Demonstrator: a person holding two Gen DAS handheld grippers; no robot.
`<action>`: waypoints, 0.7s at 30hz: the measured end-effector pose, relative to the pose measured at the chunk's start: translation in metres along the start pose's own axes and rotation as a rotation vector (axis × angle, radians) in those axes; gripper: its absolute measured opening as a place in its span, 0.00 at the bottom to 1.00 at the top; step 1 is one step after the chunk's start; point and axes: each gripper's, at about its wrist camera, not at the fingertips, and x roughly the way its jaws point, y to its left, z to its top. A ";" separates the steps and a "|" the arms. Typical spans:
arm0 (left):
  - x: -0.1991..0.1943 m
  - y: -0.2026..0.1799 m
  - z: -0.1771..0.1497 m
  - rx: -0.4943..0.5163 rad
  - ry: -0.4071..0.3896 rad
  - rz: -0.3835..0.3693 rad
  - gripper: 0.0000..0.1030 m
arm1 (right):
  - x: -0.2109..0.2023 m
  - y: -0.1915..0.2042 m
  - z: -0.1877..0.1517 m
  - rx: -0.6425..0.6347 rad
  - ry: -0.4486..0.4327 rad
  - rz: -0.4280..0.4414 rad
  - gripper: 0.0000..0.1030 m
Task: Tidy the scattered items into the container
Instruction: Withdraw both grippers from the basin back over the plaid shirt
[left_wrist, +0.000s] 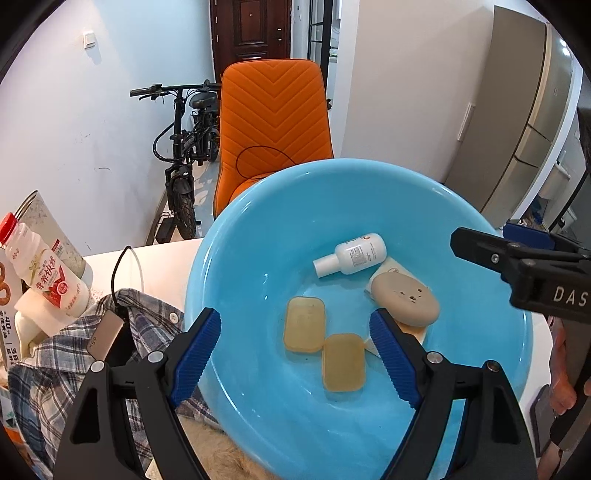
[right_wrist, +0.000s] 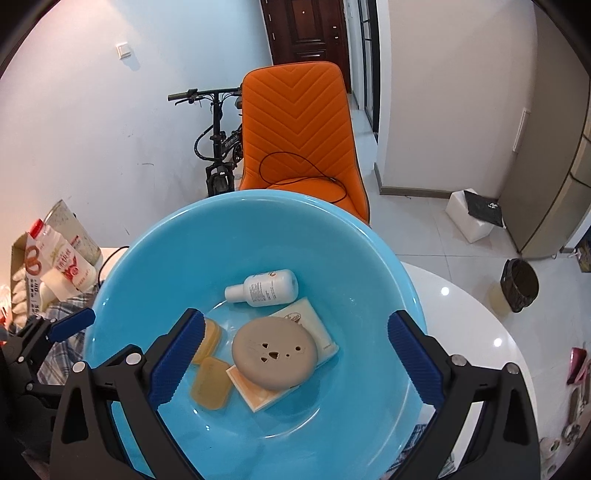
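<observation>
Both grippers, left (left_wrist: 295, 343) and right (right_wrist: 295, 354), hang released and empty above the round blue plastic basin (left_wrist: 236, 258). In it, a beige oval disc (right_wrist: 275, 354) half-hides a cream packet (right_wrist: 317, 325), beside two amber soap bars (left_wrist: 321, 343) and a white bottle (left_wrist: 351, 254).

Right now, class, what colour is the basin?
Light blue basin; the right wrist view shows it best.

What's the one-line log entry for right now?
left tool: open, empty | right tool: open, empty | blue basin: white bottle, two soap bars, beige round case
</observation>
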 end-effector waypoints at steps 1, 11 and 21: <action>-0.002 0.000 -0.001 0.001 -0.003 -0.001 0.83 | -0.002 0.000 0.000 0.000 -0.001 -0.002 0.96; -0.036 0.005 -0.018 0.049 -0.054 0.027 0.83 | -0.023 0.003 -0.018 -0.053 -0.026 -0.021 0.96; -0.074 0.006 -0.033 0.038 -0.095 -0.026 0.83 | -0.062 0.019 -0.026 -0.078 -0.065 0.032 0.96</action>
